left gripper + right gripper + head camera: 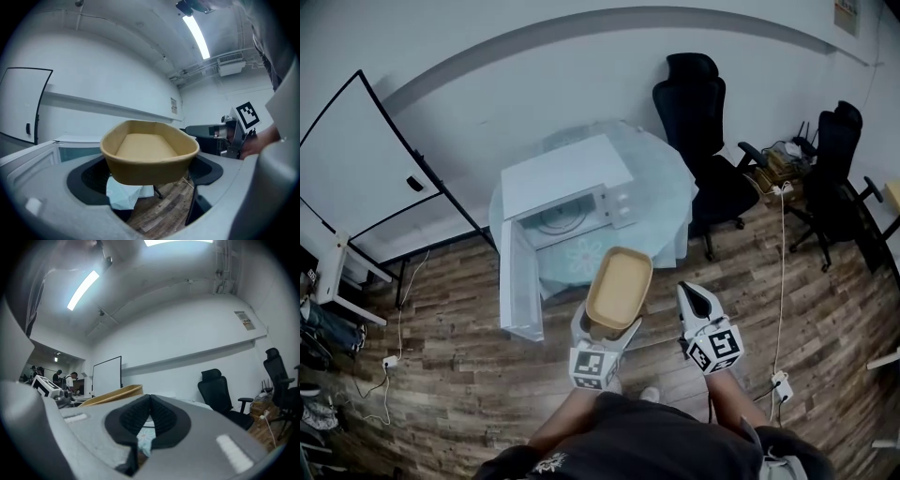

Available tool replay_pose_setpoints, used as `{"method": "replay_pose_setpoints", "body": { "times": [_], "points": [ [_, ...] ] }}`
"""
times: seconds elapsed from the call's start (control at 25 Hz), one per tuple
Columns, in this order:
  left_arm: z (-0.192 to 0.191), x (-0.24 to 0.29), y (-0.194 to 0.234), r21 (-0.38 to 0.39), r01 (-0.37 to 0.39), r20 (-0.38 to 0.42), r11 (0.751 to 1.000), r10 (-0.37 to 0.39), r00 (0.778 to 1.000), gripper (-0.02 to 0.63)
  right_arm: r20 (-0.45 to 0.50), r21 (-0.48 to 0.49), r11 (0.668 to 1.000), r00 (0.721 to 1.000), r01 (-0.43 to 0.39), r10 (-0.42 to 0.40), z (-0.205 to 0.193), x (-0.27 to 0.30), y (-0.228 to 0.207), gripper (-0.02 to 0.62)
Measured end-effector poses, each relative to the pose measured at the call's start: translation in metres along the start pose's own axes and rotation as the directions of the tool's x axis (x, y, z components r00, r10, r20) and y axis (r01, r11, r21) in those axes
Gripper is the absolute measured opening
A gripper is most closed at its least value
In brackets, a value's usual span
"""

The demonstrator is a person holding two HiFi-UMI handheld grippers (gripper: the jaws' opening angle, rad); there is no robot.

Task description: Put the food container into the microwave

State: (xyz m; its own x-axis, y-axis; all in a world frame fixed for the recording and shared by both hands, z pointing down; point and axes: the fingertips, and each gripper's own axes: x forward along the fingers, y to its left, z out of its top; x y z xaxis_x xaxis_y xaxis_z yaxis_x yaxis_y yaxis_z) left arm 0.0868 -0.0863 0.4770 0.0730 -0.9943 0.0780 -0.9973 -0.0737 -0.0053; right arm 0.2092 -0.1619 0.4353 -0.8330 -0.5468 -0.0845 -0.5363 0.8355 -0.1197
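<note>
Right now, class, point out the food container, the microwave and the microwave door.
food container [619,284]: head view, on its inner floor.
microwave [565,174]: head view, on its white top panel.
microwave door [520,281]: head view, on the middle of the open door.

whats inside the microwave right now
With its door swung open, the microwave shows only its round turntable, with nothing on it. The cavity's rear part is covered by the microwave's top.
</note>
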Motion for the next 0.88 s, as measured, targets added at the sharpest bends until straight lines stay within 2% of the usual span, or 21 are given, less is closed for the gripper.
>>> {"method": "replay_pose_setpoints", "body": {
  "times": [0.4,0.76,0.88],
  "points": [
    [-0.006,0.013,0.054,-0.013,-0.065,0.001,0.998,0.065,0.998,0.523,-0.039,-0.009,0.995,0.994,-0.099,0.098,-0.016,0.068,0.026,0.002],
    [-0.014,0.041,0.123,-0.031,-0.102,0.004,0.994,0.102,0.995,0.523,-0.046,-0.030,0.989,0.989,-0.142,0.140,-0.017,0.155,0.035,0.000],
    [-0.014,0.049,0.146,-0.016,-0.119,0.008,0.993,0.119,0.993,0.523,-0.058,-0.032,0.986,0.986,-0.161,0.159,-0.022,0.182,0.041,0.002]
  ]
}}
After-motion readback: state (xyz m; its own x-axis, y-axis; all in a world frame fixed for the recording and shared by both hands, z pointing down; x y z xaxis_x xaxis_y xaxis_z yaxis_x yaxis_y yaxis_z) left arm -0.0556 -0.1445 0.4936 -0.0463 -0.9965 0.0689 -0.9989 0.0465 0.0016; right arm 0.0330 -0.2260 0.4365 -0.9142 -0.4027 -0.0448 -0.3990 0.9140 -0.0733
